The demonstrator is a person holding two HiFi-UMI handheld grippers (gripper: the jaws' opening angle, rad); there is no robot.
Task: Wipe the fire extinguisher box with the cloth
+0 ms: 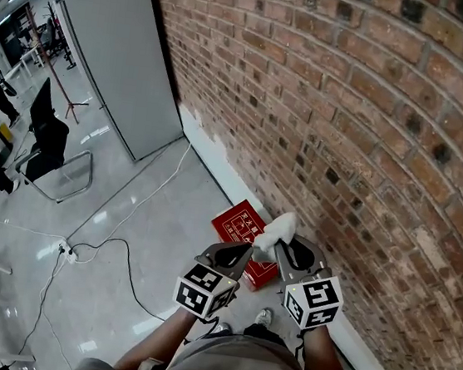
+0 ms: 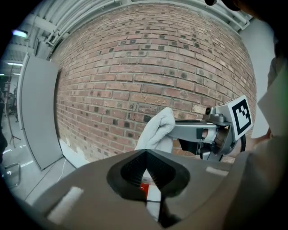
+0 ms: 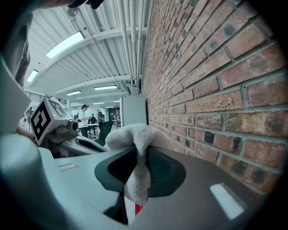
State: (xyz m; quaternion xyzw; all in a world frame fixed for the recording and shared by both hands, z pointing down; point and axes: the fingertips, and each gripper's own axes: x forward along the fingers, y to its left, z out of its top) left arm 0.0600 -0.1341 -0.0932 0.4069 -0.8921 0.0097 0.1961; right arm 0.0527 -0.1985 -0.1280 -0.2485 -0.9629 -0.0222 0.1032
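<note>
White cloth [image 1: 279, 228] is pinched firmly in the right gripper [image 1: 279, 246]. The left gripper [image 1: 242, 255] sits beside it, jaws together on nothing. The red fire extinguisher box [image 1: 237, 225] lies below on the floor against the brick wall [image 1: 349, 111]. Best to lower the cloth flat onto its lid and keep the pinch tight.

Fire extinguisher box [image 1: 239, 227] lies on the floor [image 1: 134, 294] at the foot of the brick wall [image 1: 349, 111], below and ahead of both grippers. Cloth [image 1: 280, 228] sits pinched in the jaws of the right gripper [image 1: 289, 250], above the box, with the left gripper [image 1: 235, 260] just beside it on the left. Panel [image 1: 121, 58] leans on the wall farther back; chair [image 1: 49, 137] and cable [image 1: 115, 245] are well left of the box.
</note>
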